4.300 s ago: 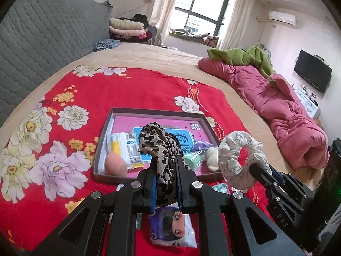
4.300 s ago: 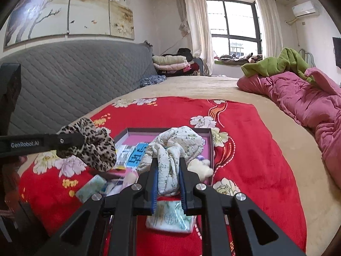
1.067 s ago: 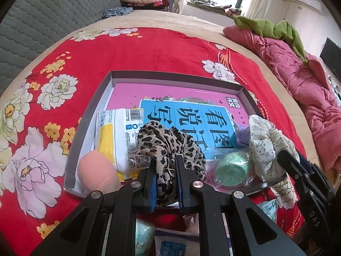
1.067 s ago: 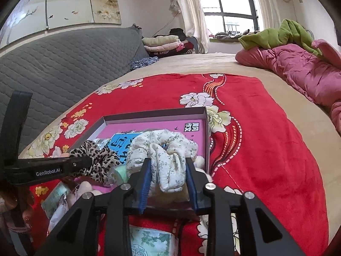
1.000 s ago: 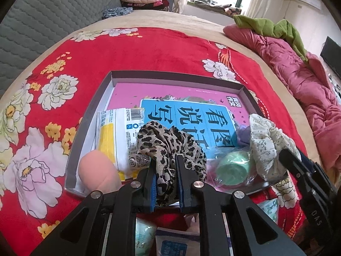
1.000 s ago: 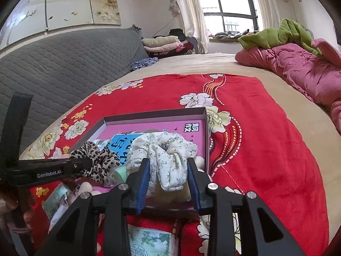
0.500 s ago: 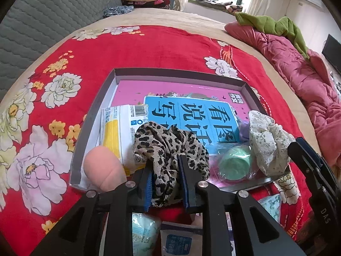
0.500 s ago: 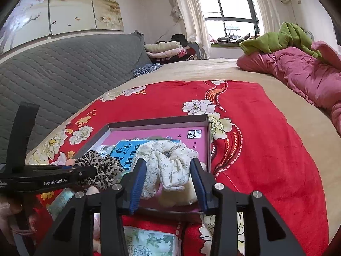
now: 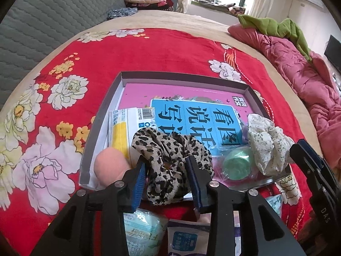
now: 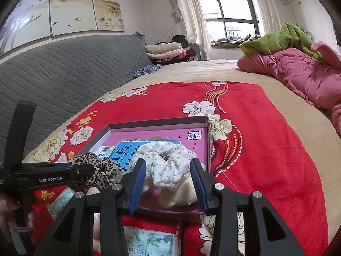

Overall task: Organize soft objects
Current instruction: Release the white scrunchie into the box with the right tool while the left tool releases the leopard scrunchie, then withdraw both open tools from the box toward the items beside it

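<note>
A leopard-print scrunchie (image 9: 170,160) lies on the near edge of a shallow grey tray (image 9: 100,128) on the red floral bedspread. My left gripper (image 9: 167,166) is open, its fingers either side of the scrunchie. A white floral scrunchie (image 10: 168,162) lies at the tray's (image 10: 157,122) near right, on a cream plush toy (image 10: 181,194). My right gripper (image 10: 168,170) is open around it. The white scrunchie (image 9: 266,145) also shows in the left wrist view, and the leopard scrunchie (image 10: 100,170) in the right wrist view.
The tray holds a blue-and-pink book (image 9: 191,115), a white-yellow packet (image 9: 123,128), a pink sponge (image 9: 110,166) and a green object in a bag (image 9: 236,164). Tissue packs (image 9: 142,230) (image 10: 149,243) lie in front of the tray. A pink quilt (image 10: 302,72) is piled at right.
Both grippers lowered the scrunchies into the tray, then opened. The leopard and white scrunchies now rest free in the tray.
</note>
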Available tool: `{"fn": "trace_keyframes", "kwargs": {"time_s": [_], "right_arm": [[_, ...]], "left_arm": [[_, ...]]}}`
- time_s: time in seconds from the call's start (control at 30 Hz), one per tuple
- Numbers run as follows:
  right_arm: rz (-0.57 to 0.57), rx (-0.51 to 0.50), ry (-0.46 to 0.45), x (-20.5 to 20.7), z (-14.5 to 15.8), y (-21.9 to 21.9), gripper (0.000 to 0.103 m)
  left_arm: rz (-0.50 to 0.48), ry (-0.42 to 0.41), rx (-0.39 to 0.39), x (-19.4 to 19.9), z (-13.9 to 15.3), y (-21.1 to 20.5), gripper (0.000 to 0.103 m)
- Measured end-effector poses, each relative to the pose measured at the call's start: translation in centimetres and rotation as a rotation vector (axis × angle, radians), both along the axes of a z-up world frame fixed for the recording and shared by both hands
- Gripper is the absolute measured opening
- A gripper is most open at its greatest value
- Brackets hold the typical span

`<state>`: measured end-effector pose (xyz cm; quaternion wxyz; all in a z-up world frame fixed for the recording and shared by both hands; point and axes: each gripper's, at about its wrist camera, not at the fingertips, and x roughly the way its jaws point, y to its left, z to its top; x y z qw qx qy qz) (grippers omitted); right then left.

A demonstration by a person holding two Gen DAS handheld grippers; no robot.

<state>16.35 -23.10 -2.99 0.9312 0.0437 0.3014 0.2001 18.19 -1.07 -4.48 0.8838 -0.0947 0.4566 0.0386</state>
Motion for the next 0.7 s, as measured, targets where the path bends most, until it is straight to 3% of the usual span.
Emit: {"fn": "trace_keyframes", "kwargs": {"time_s": [0.1,0.2,0.47,0.7], "right_arm": [[0.000,-0.002,-0.006,-0.1,0.1,0.0,0.044],[0.000,-0.003,-0.008,-0.1,0.2,0.0,0.049],[-0.005,-0.003,-0.020,-0.2,0.5,0.0,0.050],[-0.005,-0.002,-0.030,-0.4,0.8,-0.1,0.054]], "left_arm": [[0.008,-0.002,-0.002,-0.1,0.2,0.3,0.049],[0.019,-0.011,0.001,-0.3,0.5,0.7,0.050],[0.041,-0.029,-0.004,-0.8,1.4,1.6,0.052],[0.057,-0.052,-0.041,-1.6,2.4,2.4,0.060]]}}
